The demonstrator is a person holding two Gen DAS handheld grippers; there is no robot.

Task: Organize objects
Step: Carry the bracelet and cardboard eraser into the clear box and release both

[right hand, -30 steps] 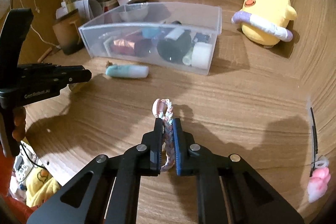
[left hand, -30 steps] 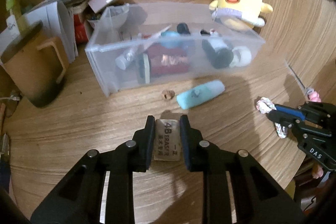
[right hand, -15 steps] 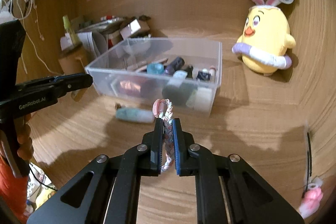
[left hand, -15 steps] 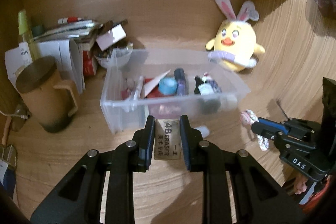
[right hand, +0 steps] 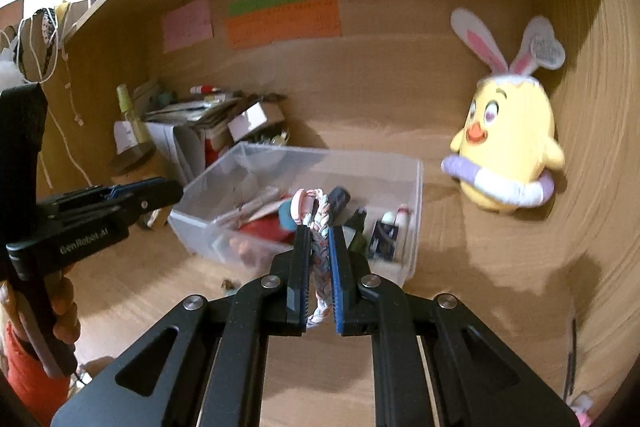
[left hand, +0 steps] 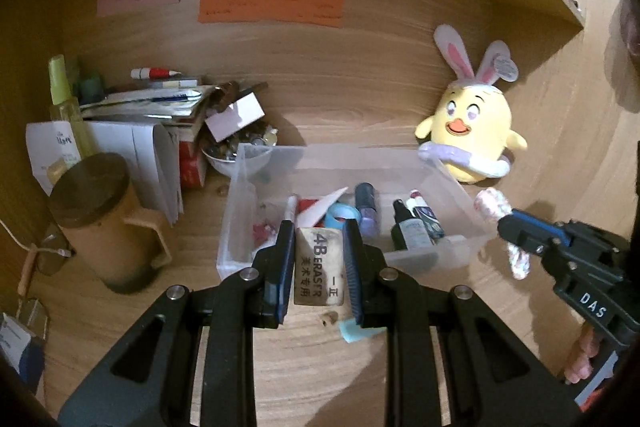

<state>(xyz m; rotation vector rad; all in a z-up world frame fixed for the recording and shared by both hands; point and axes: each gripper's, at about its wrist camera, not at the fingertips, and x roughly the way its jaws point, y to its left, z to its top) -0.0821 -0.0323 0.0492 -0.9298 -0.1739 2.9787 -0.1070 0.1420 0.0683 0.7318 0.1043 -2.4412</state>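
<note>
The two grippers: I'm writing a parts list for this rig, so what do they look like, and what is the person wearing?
Both are black two-finger grippers with blue pads, silver pivot screws and triangular cut-outs in the links. The left gripper bears white "GenRobot.AI" lettering; the right gripper reads "DAS". An orange-red sleeve shows below the left handle. No cables are visible on either.

The right hand-held gripper (right hand: 320, 239) is clamped on a braided pink-and-white bracelet (right hand: 318, 223), its looped end sticking up past the fingertips. Just beyond it sits a clear plastic bin (right hand: 414, 211) of small items (bottles, tape, a red packet). Further off to the right a yellow plush chick (right hand: 508, 143) leans by the wall. The left hand-held gripper (right hand: 160, 193) hangs at the left, level with the bin.
</note>
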